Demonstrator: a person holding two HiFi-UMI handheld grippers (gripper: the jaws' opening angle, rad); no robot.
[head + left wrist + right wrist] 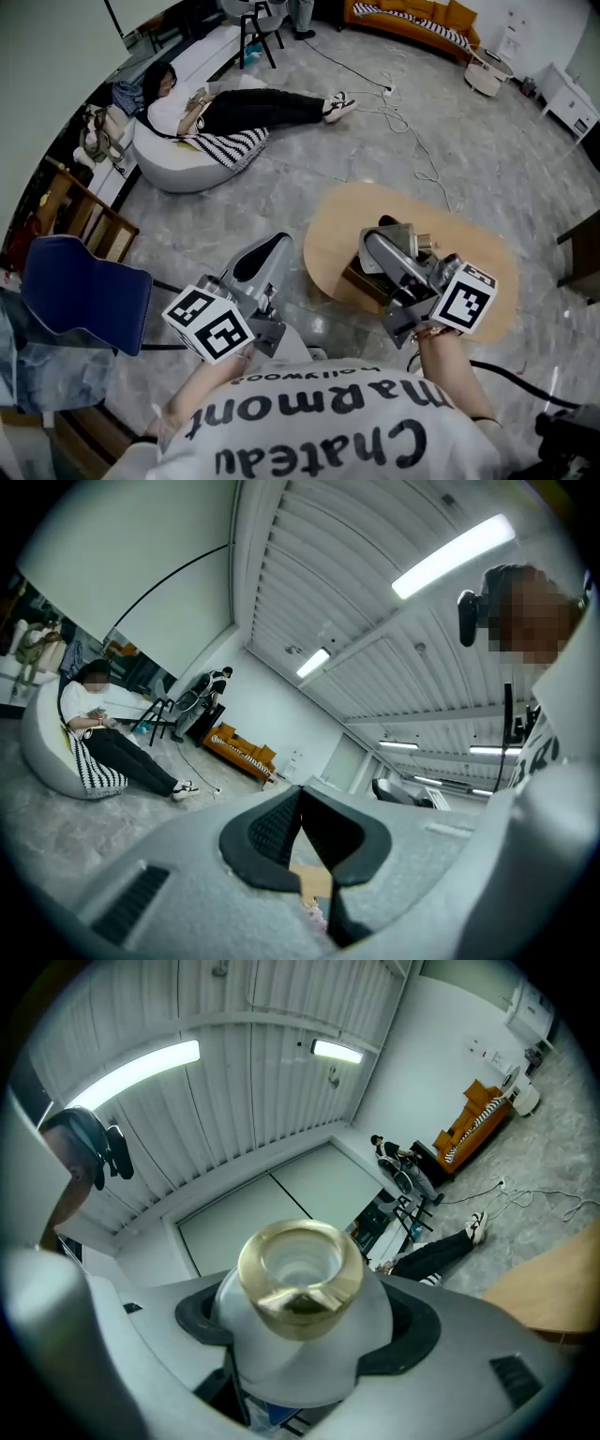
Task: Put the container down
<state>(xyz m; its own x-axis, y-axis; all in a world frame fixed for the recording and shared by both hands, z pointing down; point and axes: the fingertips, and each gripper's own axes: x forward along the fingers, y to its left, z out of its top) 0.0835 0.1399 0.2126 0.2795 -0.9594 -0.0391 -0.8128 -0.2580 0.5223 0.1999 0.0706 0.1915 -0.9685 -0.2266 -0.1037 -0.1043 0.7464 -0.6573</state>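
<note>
A white container with a gold-rimmed open neck fills the right gripper view, tilted toward the ceiling. My right gripper is shut on its body, a black pad on each side. In the head view that gripper hangs over the oval wooden table, and the container shows only as a pale and gold bit beside the jaw. My left gripper is held over the floor left of the table; its black pads meet at the tips with nothing between them.
A brown box sits on the table under the right gripper. A person lies on a white beanbag at the far left. A blue chair stands close on the left. Cables trail over the marble floor; an orange sofa stands far back.
</note>
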